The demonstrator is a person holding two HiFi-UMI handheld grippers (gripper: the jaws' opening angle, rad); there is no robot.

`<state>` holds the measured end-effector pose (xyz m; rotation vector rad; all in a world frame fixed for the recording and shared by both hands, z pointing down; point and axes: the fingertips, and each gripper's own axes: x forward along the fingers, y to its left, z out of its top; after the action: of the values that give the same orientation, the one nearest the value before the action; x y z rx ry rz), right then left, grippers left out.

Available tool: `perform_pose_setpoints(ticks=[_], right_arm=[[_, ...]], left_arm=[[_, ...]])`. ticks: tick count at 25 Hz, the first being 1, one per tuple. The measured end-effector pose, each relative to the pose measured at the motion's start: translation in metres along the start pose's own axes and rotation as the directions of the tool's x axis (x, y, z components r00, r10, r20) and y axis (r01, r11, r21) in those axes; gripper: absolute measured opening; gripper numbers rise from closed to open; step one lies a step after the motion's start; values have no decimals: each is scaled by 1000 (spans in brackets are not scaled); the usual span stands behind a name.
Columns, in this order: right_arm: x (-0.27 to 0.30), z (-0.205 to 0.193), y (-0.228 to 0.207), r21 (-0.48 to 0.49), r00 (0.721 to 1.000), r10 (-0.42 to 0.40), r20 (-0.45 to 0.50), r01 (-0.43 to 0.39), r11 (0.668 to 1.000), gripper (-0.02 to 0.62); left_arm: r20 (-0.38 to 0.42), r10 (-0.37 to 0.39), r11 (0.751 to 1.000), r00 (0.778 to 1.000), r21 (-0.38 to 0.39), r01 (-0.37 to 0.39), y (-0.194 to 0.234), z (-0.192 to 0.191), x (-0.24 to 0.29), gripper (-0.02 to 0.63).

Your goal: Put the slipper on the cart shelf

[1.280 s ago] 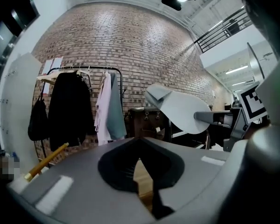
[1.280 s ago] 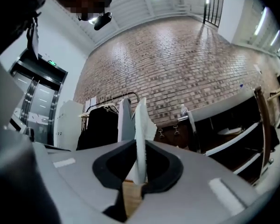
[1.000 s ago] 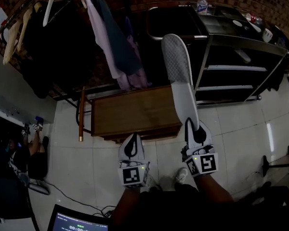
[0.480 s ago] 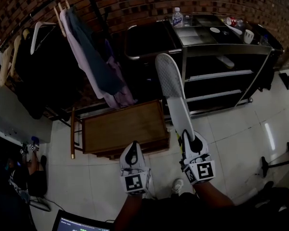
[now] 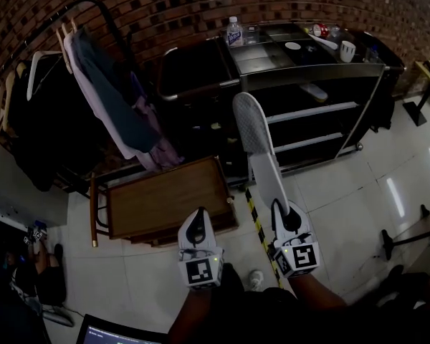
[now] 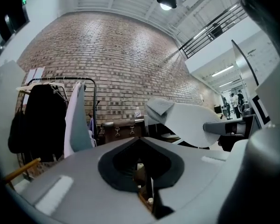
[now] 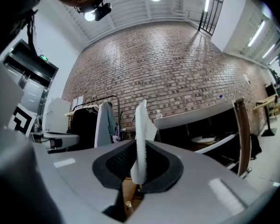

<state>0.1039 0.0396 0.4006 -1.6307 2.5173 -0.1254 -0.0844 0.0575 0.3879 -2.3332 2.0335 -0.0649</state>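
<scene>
While a clear plastic bottle [image 5: 234,32] is standing atop the black metal cart [image 5: 308,75] against the brick wall [image 5: 186,6], right gripper [image 5: 284,218] jaws are pinching the white slipper [image 5: 261,149]; left gripper [image 5: 197,225] jaws closed, empty.

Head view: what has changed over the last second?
The cart has slid leftward to the picture's centre, the table and clothes rack with it: the person has turned toward the cart. Unchanged: right gripper shut on the slipper, held out toward the cart; left gripper shut, empty.

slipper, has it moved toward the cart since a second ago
Yes. The slipper went right against the cart: its toe was left of the front post, now it overlaps the shelves.
</scene>
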Motion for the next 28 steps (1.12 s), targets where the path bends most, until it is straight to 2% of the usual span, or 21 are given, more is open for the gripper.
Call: perform_pose_setpoints(ticks=[7, 13, 20, 24, 28], right_arm=[[-6, -12, -41, -27, 997, -68, -26, 67, 997, 41], [6, -31, -85, -58, 989, -128, -68, 124, 991, 41], [31, -47, -141, -74, 978, -159, -136, 150, 986, 41], [53, -63, -169, -126, 968, -163, -192, 140, 982, 41], [80, -74, -193, -98, 958, -153, -242, 132, 986, 41]], left_arm=[[17, -48, 999, 999, -14, 48, -30, -4, 29, 11], [44, -96, 995, 994, 9, 96, -60, -8, 71, 11], [13, -135, 991, 991, -22, 136, -89, -23, 135, 11], [-17, -155, 988, 988, -23, 155, -105, -34, 174, 11], [-48, -158, 987, 986, -43, 156, -113, -42, 213, 11]])
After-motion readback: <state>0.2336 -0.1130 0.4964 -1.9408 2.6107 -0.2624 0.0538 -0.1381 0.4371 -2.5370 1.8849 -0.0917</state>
